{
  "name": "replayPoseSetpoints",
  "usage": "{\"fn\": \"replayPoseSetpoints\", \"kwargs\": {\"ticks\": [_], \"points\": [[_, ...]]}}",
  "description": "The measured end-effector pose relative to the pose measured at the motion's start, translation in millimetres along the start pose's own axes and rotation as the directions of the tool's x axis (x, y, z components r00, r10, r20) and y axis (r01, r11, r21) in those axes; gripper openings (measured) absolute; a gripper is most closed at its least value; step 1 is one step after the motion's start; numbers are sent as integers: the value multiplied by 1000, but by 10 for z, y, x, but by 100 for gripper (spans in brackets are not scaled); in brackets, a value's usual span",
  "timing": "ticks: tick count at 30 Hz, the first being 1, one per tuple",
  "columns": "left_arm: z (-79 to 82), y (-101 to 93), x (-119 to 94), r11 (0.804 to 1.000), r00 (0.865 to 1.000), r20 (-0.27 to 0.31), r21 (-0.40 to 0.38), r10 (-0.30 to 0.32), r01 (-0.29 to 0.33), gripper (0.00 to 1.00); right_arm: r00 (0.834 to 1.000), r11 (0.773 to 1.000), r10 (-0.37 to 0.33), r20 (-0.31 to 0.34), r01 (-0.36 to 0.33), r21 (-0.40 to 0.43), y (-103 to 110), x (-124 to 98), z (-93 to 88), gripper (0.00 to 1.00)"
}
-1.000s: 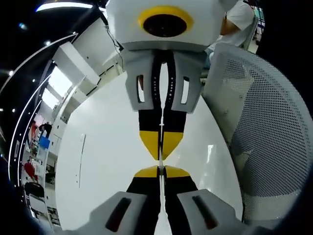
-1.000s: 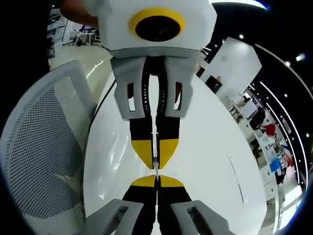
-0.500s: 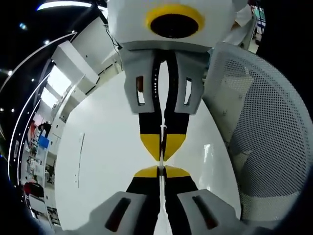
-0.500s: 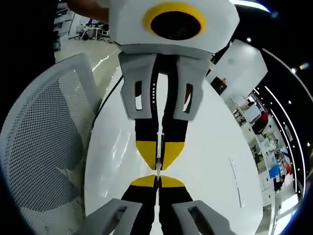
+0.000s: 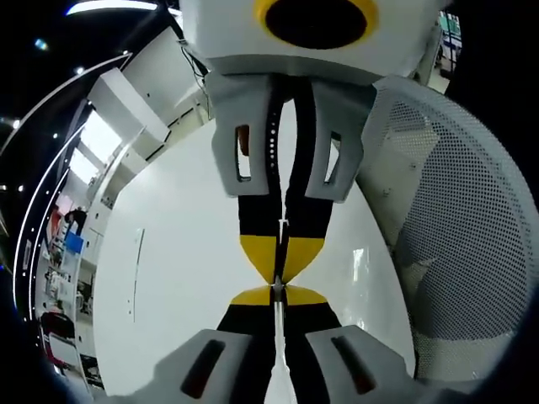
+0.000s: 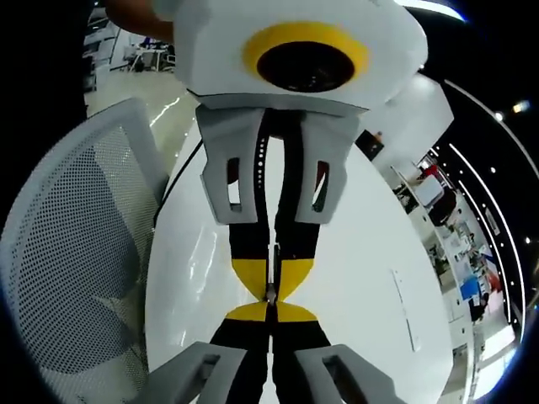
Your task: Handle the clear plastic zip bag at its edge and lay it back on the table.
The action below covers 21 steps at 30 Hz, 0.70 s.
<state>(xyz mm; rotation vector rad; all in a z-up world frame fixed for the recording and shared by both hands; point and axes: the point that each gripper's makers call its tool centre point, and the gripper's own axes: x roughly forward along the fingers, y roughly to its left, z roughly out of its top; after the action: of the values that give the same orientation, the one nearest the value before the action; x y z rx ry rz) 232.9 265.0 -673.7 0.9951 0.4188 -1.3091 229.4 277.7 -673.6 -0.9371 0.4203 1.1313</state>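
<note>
Left tongs (image 5: 276, 289): jaws shut tight on the thin clear edge of the zip bag (image 5: 278, 252), which we see as a pale sliver running up btwn the yellow tips.
Right tongs (image 6: 269, 296): also pinched closed on the same bag edge, seen edge-on as a narrow strip.
Facing each other: in the left gripper view the opposite tongs come down from the top, tip to tip w/ ours; same in the right gripper view. We judge both hold one edge from opposite ends so the film stays taut, not sagging.
Bag position: held up off the white surface (image 5: 185, 278), btwn the two tip pairs; the rest of the bag is too clear to trace.
Why edge grip: prob. the stiffer zip rim gives the tips sth to bite; the slick film would likely slip.
Chair (image 5: 455, 219): white mesh back just beside the surface, on the side.
Stage: bag lifted, lay-down not yet done.
Next: lower both ends level, then release.
</note>
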Motion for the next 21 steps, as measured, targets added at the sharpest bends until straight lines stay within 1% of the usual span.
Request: {"fn": "replayPoseSetpoints", "kwargs": {"ticks": [2, 5, 10, 15, 17, 21], "points": [[-6, -5, 9, 1000, 1000, 0, 0, -1, 1, 0, 1000, 1000, 5, -4, -5, 22, 1, 3, -5, 0], [-5, -5, 14, 1000, 1000, 7, -8, 0, 0, 0, 1000, 1000, 3, 0, -3, 12, 9, -2, -15, 0], [-21, -11, 19, 1000, 1000, 6, -8, 1, -1, 0, 1000, 1000, 5, 2, -6, 20, 19, -15, -25, 0], [-99, 5, -2, 1000, 1000, -5, -16, 3, -3, 0, 1000, 1000, 7, 4, -7, 29, 6, -52, -51, 0], [-91, 8, -18, 1000, 1000, 3, -22, 3, -3, 0, 1000, 1000, 2, 10, -3, 31, -1, -62, -40, 0], [-91, 12, -16, 1000, 1000, -2, -17, 2, -3, 0, 1000, 999, 4, 11, -4, 37, -3, -57, -39, 0]]}}
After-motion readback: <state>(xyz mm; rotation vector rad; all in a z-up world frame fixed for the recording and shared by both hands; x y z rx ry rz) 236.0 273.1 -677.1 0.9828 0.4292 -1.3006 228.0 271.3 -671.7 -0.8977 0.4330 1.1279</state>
